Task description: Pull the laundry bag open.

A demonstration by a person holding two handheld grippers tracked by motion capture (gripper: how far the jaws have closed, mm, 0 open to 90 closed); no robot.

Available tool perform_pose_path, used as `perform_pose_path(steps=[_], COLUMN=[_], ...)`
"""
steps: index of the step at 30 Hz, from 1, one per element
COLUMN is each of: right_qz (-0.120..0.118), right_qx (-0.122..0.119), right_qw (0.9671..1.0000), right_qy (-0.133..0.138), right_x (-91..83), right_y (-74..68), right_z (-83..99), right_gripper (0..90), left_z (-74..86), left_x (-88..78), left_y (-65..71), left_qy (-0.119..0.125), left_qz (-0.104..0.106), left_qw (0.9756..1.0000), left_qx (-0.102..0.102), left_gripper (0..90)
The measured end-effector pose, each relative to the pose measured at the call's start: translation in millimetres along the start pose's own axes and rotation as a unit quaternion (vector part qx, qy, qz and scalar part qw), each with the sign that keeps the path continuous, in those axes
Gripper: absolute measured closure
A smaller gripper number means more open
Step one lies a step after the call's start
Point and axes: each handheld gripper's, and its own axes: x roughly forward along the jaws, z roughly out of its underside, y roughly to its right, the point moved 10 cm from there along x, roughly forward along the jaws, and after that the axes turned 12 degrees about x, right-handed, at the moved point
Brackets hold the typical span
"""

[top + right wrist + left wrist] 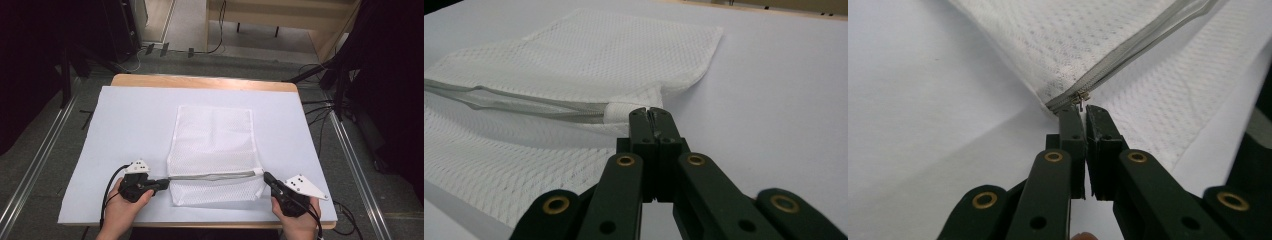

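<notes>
High view: white mesh laundry bag [212, 150] lies flat on a white sheet [125, 120] covering the wooden table [200, 81], slightly right of centre, its near part crossed left to right by a grey zipper [215, 175]. Left gripper [166, 184] at the bag's near left edge, level with the zipper's left end; right gripper [266, 177] at the near right edge, at the zipper's right end. Each is held in a hand at the near table edge, left hand [122, 210], right hand [295, 222]. Left gripper view: jaws nearly together, a thin gap between them, tips pinching the small metal zipper pull [1081, 98] at the end of the zipper track. Right gripper view: jaws fully closed, tips clamped on the white fabric tab [621, 111] where the zipper ends. Zipper looks taut between the two grippers.
</notes>
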Motion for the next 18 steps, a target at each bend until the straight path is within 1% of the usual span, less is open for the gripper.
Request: perform_pose_path(steps=[1, 2, 3, 4, 5, 6, 7, 8, 9, 10, 11, 12, 13, 15, 16, 17, 18], right_qz=[-0.017, -0.017, -0.023, -0.026, -0.029, -0.029, -0.028, -0.024, -0.019, -0.013, -0.007, -0.007, -0.005, -0.002, 0.000, -0.001, -0.001], right_qx=[0.009, 0.009, 0.013, 0.014, 0.013, 0.013, 0.015, 0.015, 0.018, 0.022, 0.032, 0.032, 0.035, 0.034, 0.032, 0.030, 0.030], right_qw=[0.9996, 0.9996, 0.9993, 0.9991, 0.9990, 0.9990, 0.9991, 0.9992, 0.9994, 0.9995, 0.9992, 0.9992, 0.9991, 0.9991, 0.9993, 0.9994, 0.9994], right_qy=[-0.019, -0.019, -0.026, -0.030, -0.031, -0.031, -0.029, -0.027, -0.023, -0.021, -0.023, -0.023, -0.024, -0.025, -0.020, -0.017, -0.017], right_x=[1.5, 1.5, 2.4, 3.4, 5.1, 5.1, 5.7, 5.9, 5.9, 5.8, 6.2, 6.2, 6.9, 7.0, 6.9, 6.7, 6.7], right_y=[-1.1, -1.1, -1.1, -1.3, -1.6, -1.6, -1.6, -0.6, 1.4, 3.9, 8.4, 8.4, 11.8, 13.7, 16.8, 18.2, 18.2], right_z=[4.7, 4.7, 7.7, 10.4, 12.7, 12.7, 12.2, 11.3, 9.9, 9.3, 10.3, 10.3, 12.5, 13.5, 13.1, 12.1, 12.1], right_gripper=[90.0, 90.0, 90.0, 86.1, 66.5, 66.5, 58.5, 52.5, 47.7, 45.7, 45.2, 45.2, 44.9, 43.8, 42.0, 40.9, 40.9], left_z=[-0.9, -0.9, -3.8, -6.4, -12.5, -12.5, -14.7, -15.7, -15.3, -14.0, -9.1, -9.1, -7.5, -8.2, -9.1, -10.2, -10.2], left_x=[-2.6, -2.6, -5.1, -7.7, -13.4, -13.4, -15.8, -17.2, -17.3, -15.7, -11.1, -11.1, -9.1, -9.7, -11.6, -16.5, -16.5], left_y=[0.8, 0.8, -1.0, -3.3, -6.5, -6.5, -8.1, -9.2, -10.6, -11.2, -13.7, -13.7, -16.2, -17.0, -18.3, -22.0, -22.0], left_qy=[0.023, 0.023, 0.043, 0.056, 0.086, 0.086, 0.098, 0.104, 0.105, 0.102, 0.086, 0.086, 0.081, 0.085, 0.089, 0.098, 0.098], left_qz=[-0.004, -0.004, -0.021, -0.035, -0.052, -0.052, -0.057, -0.061, -0.066, -0.069, -0.082, -0.082, -0.095, -0.097, -0.100, -0.112, -0.112], left_qw=[0.9996, 0.9996, 0.9988, 0.9978, 0.9949, 0.9949, 0.9936, 0.9927, 0.9923, 0.9923, 0.9928, 0.9928, 0.9920, 0.9916, 0.9908, 0.9887, 0.9887], left_qx=[0.013, 0.013, 0.013, 0.011, 0.001, 0.001, -0.003, -0.009, -0.011, -0.014, -0.014, -0.014, -0.016, -0.016, -0.015, -0.014, -0.014], left_gripper=[81.8, 67.5, 67.5, 52.1, 35.1, 30.6, 30.6, 27.7, 27.3, 27.8, 29.5, 30.0, 29.9, 29.0, 24.0, 21.0, 17.2])
